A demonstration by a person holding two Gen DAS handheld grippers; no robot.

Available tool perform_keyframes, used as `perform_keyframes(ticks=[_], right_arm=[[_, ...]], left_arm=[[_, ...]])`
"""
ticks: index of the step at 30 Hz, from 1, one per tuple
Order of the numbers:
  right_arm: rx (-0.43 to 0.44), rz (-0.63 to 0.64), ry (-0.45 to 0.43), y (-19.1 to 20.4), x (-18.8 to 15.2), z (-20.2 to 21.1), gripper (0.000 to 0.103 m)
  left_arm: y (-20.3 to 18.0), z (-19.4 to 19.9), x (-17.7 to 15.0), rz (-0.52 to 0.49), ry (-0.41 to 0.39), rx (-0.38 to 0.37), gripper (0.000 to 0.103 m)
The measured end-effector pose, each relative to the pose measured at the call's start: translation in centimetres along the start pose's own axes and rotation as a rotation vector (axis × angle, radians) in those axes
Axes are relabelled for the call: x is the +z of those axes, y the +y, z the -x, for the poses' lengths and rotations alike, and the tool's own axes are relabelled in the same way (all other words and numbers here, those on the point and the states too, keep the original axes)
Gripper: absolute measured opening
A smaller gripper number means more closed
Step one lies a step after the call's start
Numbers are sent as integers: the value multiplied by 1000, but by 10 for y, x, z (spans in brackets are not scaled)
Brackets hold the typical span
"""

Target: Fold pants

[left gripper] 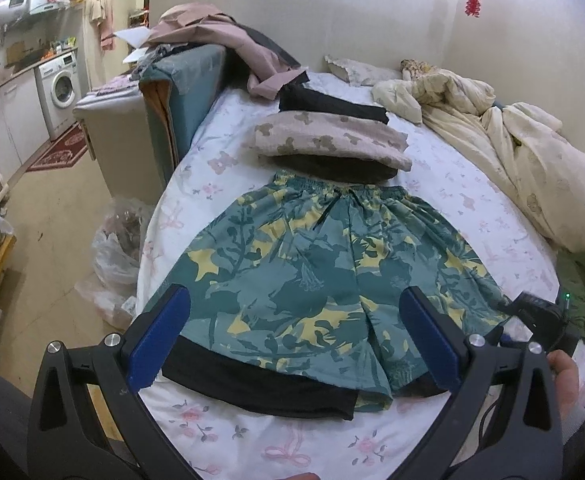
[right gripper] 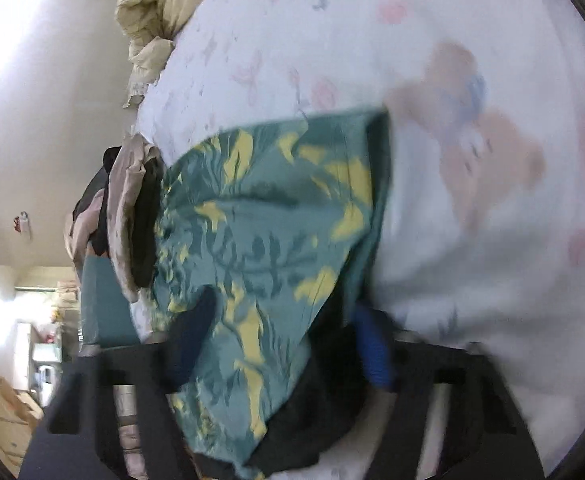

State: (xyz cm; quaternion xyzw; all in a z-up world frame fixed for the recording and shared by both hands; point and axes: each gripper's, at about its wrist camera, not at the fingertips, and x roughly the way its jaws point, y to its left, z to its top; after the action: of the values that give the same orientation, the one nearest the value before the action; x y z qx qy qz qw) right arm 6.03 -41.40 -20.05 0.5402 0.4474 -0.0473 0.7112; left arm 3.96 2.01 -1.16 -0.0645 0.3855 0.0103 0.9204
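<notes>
Teal shorts with a yellow leaf print (left gripper: 316, 276) lie flat on the bed, waistband away from me, over a black garment (left gripper: 260, 388) that sticks out at the near left. My left gripper (left gripper: 296, 340) is open above the near hem, holding nothing. In the blurred, rolled right wrist view, the shorts (right gripper: 260, 232) fill the middle and my right gripper (right gripper: 280, 344) straddles their near corner with its blue fingers (right gripper: 372, 352) apart; I cannot tell whether it grips the cloth. The right gripper also shows in the left wrist view (left gripper: 540, 312) at the shorts' right leg.
Folded clothes (left gripper: 328, 144) are stacked just beyond the waistband. A crumpled cream duvet (left gripper: 504, 148) lies at the right. The floral sheet (left gripper: 284, 444) covers the bed. A plastic bag (left gripper: 116, 248) sits on the floor by the bed's left edge. A clothes-draped cabinet (left gripper: 188, 80) stands at the left.
</notes>
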Motion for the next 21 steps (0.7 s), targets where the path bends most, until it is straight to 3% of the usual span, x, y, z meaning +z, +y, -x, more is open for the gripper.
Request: perform_keyframes(ticks=[1,7,11,16,21], right_arm=[[-5,5,3,1,-1,-2,0],[4,182,-77,33,-13,17,1],[32,260,-103,54,-18,22,1],[52,312,-92,62,-16,23,1],[58,333,-34,60,-22,16,1]], left_arm=[[0,-3,0,-1,11,3,103],[-6,-31,13,-17,130,11,103],[-30,-71,49,-65,207,6,103],[-93,-138,100,-153,254,-20,103],[-173,-224,128,-192,393,-65,103]])
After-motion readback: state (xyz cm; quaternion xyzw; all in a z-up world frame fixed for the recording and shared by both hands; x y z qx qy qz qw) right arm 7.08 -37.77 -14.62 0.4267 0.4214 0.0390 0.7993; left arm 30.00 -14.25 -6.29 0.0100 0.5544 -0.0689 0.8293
